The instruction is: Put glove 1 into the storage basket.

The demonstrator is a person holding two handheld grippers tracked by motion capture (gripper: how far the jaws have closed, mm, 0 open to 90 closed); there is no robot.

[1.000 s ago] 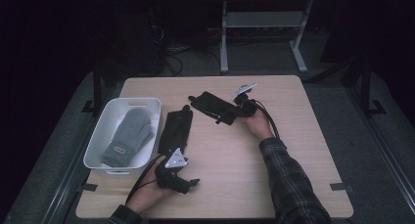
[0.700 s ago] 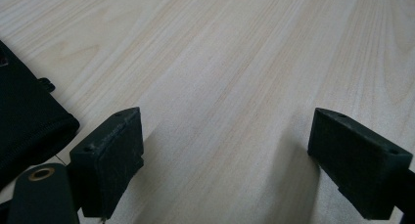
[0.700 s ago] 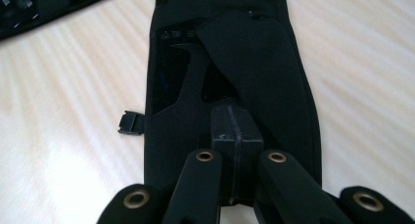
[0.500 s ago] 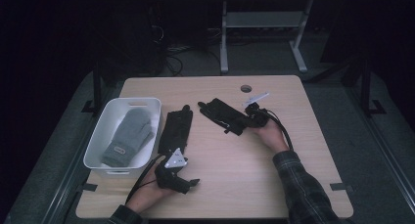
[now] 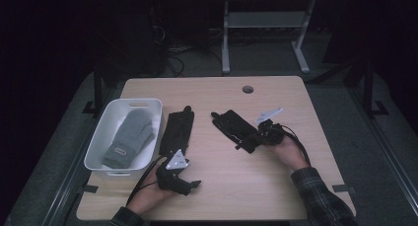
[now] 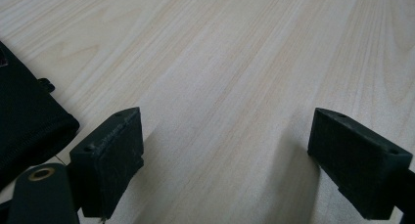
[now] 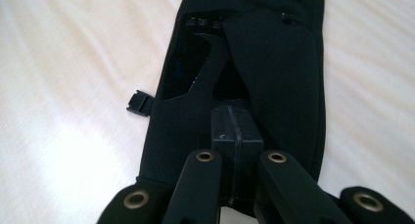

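Right gripper view: flat black glove [image 7: 264, 53], small buckle.

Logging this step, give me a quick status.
Right gripper shut on black glove. Left gripper open, empty. Second black glove beside bin. Nothing blocking.

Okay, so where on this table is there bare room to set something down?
The far strip of the table beyond the white bin and both black gloves is bare, apart from the cable hole. The near middle, between the left tongs and the right tongs, is free too. The left side is crowded.
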